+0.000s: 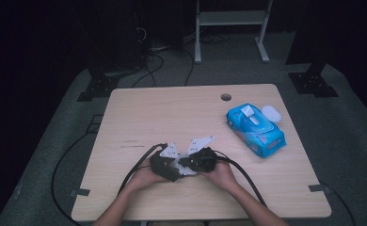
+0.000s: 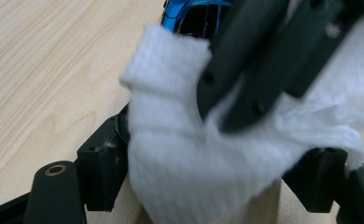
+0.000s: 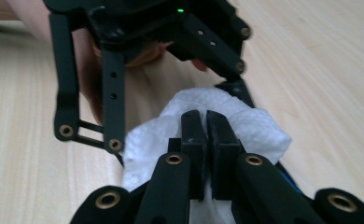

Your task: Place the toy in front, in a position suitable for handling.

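White wipe [image 2: 180, 154] sits between both grippers near the front edge of the table [image 1: 139, 108], well left and nearer the person than the blue wipes pack [image 1: 256, 130]. Wipe is bunched, no clean long axis; in the left gripper view the crumpled mass runs roughly up and away from the camera toward the pack, with a folded lobe at its top left. Material soft, nonwoven, faintly ribbed, edges rumpled.

Right gripper [image 3: 206, 140]: jaws pressed together, pinching the wipe, cloth bulging on both sides of the pads. Left gripper [image 2: 208, 163]: jaws spread wide on either side of the wipe, cloth filling the gap; cannot tell if they bear on it. In the high view the two grippers meet tip to tip, hands behind them, cables trailing back off the front edge.

Pack: glossy blue plastic, oblong, long axis running diagonally away-left to near-right, white lid flipped open at its far end. Table is pale wood grain, flat, rounded corners, with a round hole beyond the pack. Bare tabletop lies left of the pack and beyond the grippers.
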`<state>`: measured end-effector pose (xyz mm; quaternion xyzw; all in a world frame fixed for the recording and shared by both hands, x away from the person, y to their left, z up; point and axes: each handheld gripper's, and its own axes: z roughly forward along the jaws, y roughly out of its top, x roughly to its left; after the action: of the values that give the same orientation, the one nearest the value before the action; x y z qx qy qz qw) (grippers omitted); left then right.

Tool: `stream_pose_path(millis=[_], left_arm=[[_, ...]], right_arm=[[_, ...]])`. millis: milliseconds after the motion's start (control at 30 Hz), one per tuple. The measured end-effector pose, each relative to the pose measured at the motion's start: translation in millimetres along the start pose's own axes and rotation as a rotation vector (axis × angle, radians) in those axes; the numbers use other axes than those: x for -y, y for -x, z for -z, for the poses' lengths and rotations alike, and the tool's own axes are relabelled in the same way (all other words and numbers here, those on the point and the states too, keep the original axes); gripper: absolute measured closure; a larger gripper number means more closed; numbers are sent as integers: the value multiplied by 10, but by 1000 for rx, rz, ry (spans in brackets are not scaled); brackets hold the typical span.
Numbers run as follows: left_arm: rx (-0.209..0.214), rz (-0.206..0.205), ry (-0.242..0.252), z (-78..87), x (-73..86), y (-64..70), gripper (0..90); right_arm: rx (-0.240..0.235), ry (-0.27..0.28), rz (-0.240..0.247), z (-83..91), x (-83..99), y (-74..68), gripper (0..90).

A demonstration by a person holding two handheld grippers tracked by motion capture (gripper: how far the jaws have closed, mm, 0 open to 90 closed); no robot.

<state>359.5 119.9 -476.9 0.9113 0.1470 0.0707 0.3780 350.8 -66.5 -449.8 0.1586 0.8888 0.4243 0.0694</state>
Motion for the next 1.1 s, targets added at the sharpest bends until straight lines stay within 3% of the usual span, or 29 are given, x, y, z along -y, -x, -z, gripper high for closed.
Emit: stream_pose_path(millis=[267, 500, 633, 1100], left_arm=[[-3, 0, -3, 3, -2, 0, 245], [-2, -1, -2, 5, 0, -3, 245], [1, -3, 0, 7, 5, -11, 245], [-1, -7, 2, 15, 16, -16, 246]], right_arm=[[56, 12, -53, 189, 102, 154, 863], [44, -10, -48, -26, -49, 137, 863], [39, -20, -77, -63, -67, 202, 863], [110, -11, -146, 369, 297, 442, 863]])
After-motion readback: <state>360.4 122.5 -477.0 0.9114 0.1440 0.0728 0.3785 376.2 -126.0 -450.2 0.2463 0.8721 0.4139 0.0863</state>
